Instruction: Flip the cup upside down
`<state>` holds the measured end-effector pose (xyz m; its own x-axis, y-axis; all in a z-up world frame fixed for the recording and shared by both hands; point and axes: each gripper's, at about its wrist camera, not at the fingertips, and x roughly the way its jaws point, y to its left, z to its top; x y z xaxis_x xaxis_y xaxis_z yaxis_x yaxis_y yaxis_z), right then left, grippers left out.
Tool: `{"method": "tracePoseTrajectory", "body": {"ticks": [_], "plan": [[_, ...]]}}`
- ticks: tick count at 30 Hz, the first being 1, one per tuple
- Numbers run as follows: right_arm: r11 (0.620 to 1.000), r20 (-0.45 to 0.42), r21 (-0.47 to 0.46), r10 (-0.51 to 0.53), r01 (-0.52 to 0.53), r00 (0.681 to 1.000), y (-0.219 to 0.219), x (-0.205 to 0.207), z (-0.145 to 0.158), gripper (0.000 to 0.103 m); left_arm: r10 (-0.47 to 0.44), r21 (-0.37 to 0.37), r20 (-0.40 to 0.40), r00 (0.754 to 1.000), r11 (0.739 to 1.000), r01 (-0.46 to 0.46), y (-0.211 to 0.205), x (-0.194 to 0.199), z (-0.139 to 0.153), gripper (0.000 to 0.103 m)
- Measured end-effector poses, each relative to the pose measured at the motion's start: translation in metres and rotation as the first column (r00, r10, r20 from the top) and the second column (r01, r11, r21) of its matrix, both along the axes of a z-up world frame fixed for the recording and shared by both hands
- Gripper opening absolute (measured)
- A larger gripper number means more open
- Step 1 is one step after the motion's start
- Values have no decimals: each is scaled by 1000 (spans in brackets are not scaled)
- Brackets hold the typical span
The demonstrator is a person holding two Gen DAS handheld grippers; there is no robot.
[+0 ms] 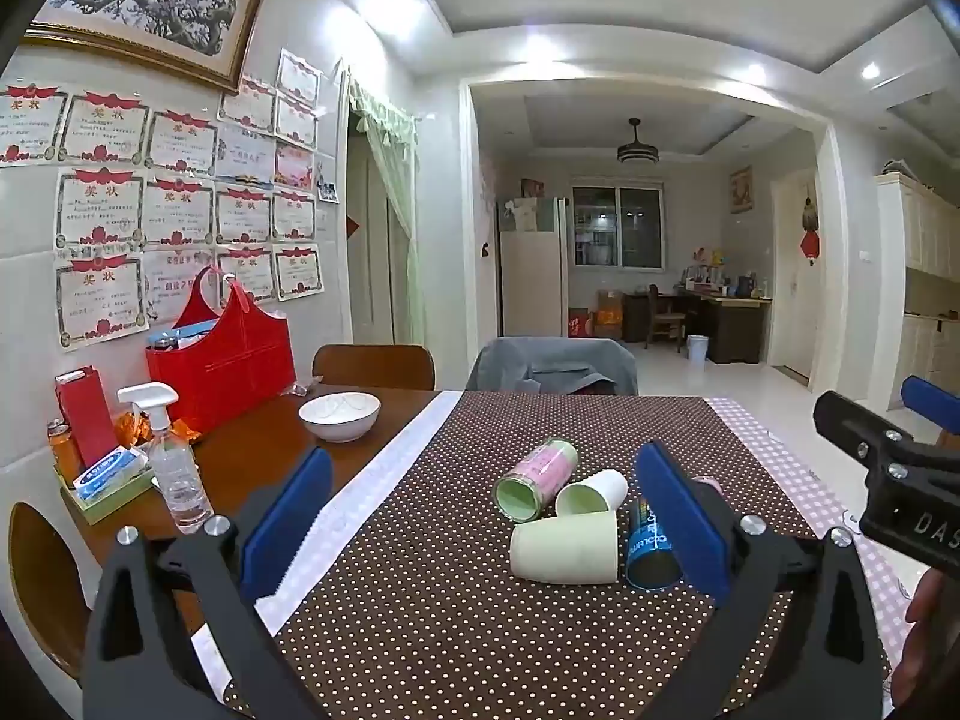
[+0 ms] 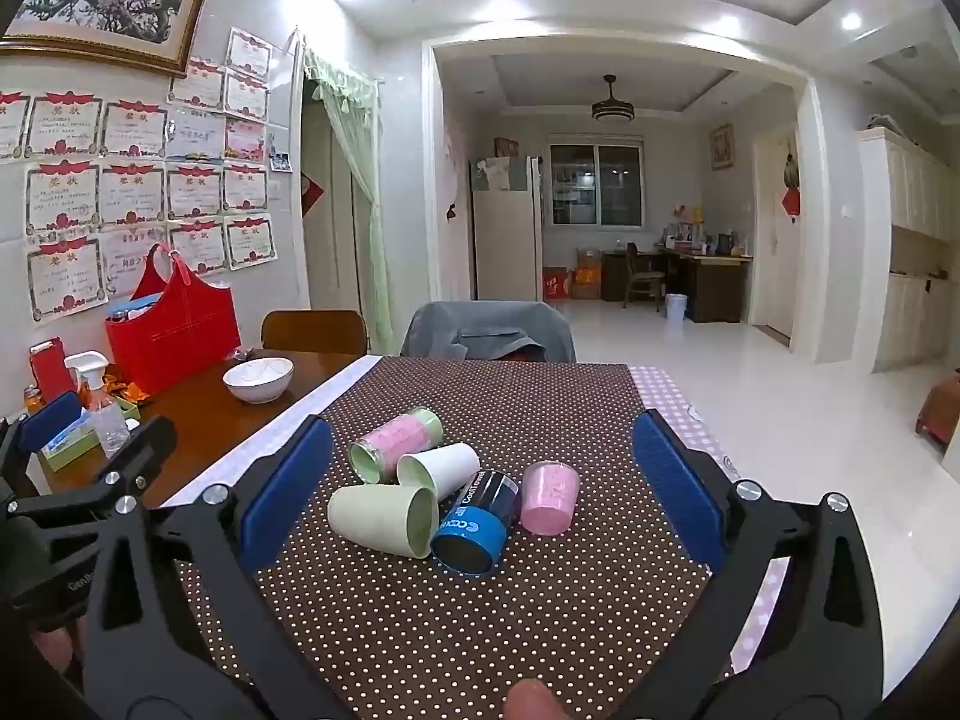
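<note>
Several cups lie clustered on a brown dotted cloth (image 2: 480, 612). A pale green cup (image 2: 384, 519) lies on its side, also in the left wrist view (image 1: 564, 547). A blue cup (image 2: 477, 525) lies on its side, mouth toward me, seen too in the left wrist view (image 1: 651, 549). A white cup (image 2: 438, 468) and a pink-and-green cup (image 2: 396, 441) lie behind them. A small pink cup (image 2: 549, 498) stands mouth down. My left gripper (image 1: 480, 510) is open and empty, short of the cups. My right gripper (image 2: 480, 480) is open and empty around the cluster, not touching.
A white bowl (image 1: 339, 415), spray bottle (image 1: 171, 462), red bag (image 1: 225, 360) and boxes stand on the wooden table (image 1: 252, 462) at left. A chair draped in grey cloth (image 2: 489, 333) stands at the far edge. Pink checked cloth (image 1: 798, 480) lies right.
</note>
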<state>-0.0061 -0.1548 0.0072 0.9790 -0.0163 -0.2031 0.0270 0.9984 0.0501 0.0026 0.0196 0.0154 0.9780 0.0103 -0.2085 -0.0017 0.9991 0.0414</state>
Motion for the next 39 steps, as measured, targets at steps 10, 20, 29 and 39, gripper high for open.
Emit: {"method": "tracePoseTrajectory", "body": {"ticks": [10,20,29,39], "plan": [[1000,0,-2,-2,2,1000,2,3,-1,98,3,-5,14,1000,1000,-3,3,-1,4,99],[1000,4,5,-4,4,1000,2,0,8,98,3,-2,20,1000,1000,-3,3,0,7,99],[1000,8,9,-3,3,1000,0,2,10,98,1,0,21,1000,1000,-1,3,2,9,99],[1000,3,-18,-2,2,1000,0,8,10,98,-1,2,17,1000,1000,1,3,3,10,99]]}}
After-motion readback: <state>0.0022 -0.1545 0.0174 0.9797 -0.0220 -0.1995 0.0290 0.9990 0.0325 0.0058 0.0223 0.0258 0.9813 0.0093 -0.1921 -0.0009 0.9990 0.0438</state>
